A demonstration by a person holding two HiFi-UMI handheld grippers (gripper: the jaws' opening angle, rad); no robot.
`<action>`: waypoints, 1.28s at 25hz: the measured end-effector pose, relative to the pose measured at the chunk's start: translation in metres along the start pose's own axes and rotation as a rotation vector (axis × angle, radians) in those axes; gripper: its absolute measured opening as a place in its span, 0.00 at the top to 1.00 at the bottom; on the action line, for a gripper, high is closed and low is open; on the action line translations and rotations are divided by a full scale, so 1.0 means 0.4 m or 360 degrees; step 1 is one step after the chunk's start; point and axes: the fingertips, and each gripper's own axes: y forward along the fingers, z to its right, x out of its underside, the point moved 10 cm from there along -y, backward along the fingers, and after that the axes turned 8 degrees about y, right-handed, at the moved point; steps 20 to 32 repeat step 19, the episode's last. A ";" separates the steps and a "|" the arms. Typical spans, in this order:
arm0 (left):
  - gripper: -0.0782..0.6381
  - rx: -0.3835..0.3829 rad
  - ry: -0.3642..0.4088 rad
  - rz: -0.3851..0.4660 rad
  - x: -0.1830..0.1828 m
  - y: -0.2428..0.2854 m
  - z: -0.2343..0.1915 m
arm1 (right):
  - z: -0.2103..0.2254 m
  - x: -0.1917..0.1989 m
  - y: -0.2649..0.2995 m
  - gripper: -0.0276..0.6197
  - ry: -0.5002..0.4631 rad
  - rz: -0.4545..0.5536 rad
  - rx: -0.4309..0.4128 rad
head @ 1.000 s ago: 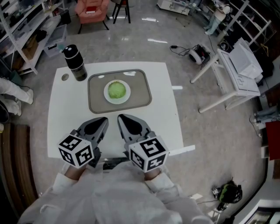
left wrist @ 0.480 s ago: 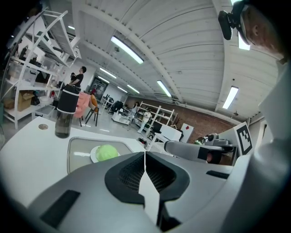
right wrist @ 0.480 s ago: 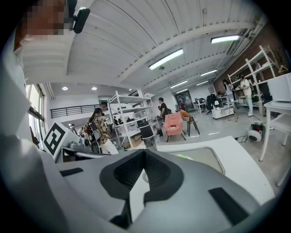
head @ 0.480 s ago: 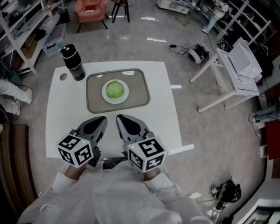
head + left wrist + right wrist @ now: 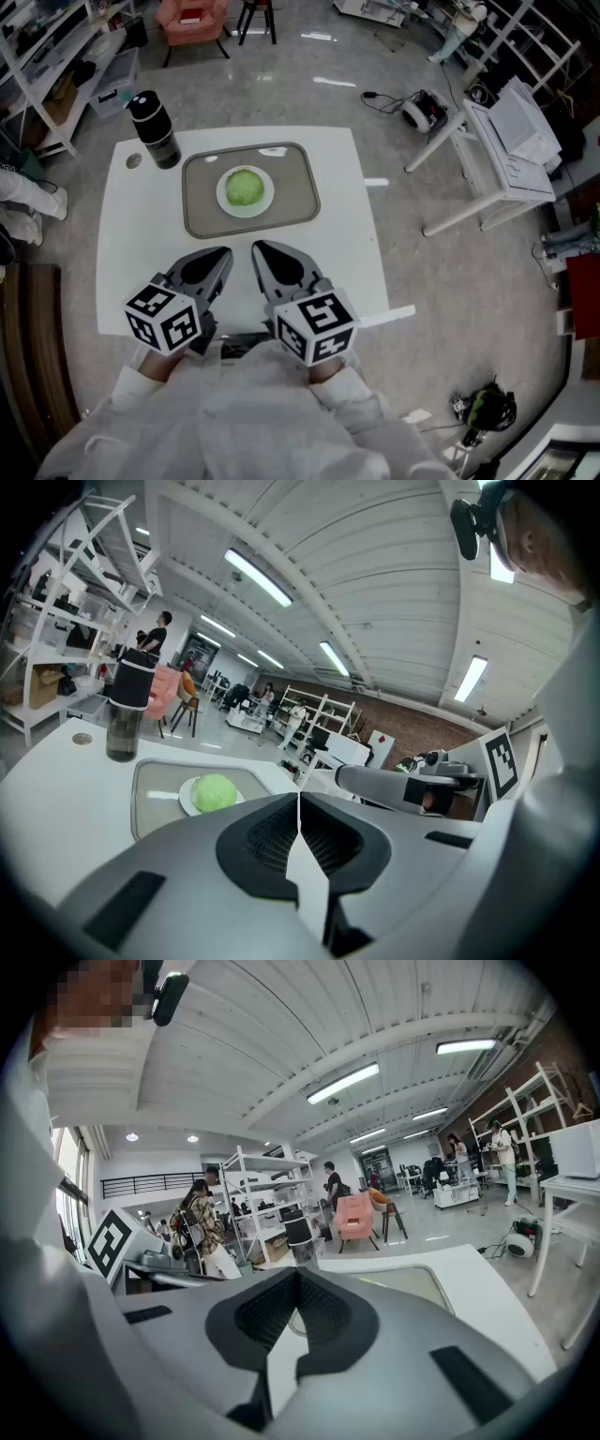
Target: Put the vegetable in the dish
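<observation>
While veg (image 5: 246, 187) beyond L hand-held gripper (image 5: 221, 255)

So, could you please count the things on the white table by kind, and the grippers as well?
Grey tray: 1
White dish: 1
Green cabbage: 1
Dark bottle: 1
Small round disc: 1
Grippers, both shut and empty: 2 (left gripper, right gripper)
Total: 7

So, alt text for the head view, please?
A green vegetable lies on a white dish on a grey tray on a white table. The left gripper and right gripper, both shut and empty, hover nearer the person.
</observation>
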 end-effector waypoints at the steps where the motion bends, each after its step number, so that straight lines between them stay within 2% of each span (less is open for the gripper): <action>1: 0.87 0.0000 0.0001 0.0001 0.000 0.000 0.001 | 0.001 0.000 0.000 0.94 -0.0007 -0.0003 0.0002; 32: 0.87 -0.0006 -0.0010 0.0006 -0.013 -0.011 0.001 | -0.003 -0.005 -0.007 0.94 -0.0022 -0.0040 0.0031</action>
